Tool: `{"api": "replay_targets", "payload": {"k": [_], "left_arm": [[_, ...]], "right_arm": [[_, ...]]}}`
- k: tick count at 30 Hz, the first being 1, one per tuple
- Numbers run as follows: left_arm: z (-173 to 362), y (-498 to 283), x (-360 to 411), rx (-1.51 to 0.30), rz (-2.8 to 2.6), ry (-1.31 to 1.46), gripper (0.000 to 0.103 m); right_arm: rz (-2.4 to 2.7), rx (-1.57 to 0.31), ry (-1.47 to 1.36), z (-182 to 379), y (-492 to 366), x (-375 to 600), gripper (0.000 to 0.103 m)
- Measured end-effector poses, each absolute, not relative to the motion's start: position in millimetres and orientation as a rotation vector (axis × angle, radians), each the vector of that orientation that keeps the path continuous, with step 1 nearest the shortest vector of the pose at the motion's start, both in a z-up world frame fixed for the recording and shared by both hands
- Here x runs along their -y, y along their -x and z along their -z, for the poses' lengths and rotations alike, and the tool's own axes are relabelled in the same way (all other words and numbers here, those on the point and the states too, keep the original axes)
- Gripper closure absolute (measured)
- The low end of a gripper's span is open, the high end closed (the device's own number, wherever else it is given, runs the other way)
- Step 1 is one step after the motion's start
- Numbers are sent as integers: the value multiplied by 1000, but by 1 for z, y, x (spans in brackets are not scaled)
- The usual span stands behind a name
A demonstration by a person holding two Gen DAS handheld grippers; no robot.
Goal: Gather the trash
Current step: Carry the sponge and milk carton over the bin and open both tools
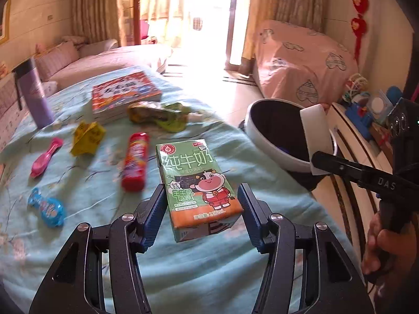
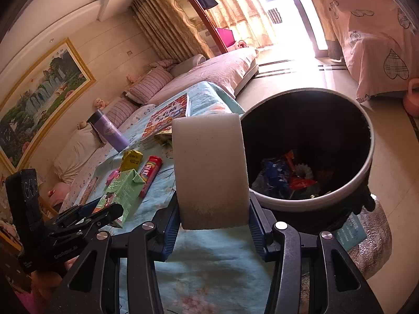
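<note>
Milk carton [image 1: 200,188] between the left gripper [image 1: 201,204] jaws, gripped and lifted off the blue cloth [image 1: 104,183]. Right gripper [image 2: 213,209] clenched on a white sponge [image 2: 210,170] beside the bin [image 2: 311,204]. Carrying step, probably; next, swing the carton over that rim and release.

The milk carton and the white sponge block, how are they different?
The milk carton is green with a cartoon cow; the white sponge block is plain. The carton sits between the left gripper fingers, whose right one shows a gap; the block is pinched by the right gripper. The carton is over the table; the block is beside the trash bin.
</note>
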State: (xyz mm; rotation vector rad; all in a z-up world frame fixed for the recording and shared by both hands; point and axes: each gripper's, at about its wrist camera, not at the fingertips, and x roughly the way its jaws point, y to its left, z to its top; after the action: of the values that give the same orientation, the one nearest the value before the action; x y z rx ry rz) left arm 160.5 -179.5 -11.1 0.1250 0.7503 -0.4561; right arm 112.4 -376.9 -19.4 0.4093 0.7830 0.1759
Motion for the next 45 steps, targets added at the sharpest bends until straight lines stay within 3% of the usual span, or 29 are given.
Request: {"api": "replay_targets", "payload": {"k": [19,39,42,45], "left_arm": [[-8,-193,276,-717,617,-173,49],[6,-223,318,-761,682,-164,50],[11,-225,315,-790,672,-153,37],[10,-221,306,-779,662,-134,27]], "right_arm": [[-47,-795,-358,7,-132,446,55],[4,-856,-320,18,-163,472,54],[-1,-865,-329,20,-166,475,50],[1,-863,-358,21,-165,478,32]]}}
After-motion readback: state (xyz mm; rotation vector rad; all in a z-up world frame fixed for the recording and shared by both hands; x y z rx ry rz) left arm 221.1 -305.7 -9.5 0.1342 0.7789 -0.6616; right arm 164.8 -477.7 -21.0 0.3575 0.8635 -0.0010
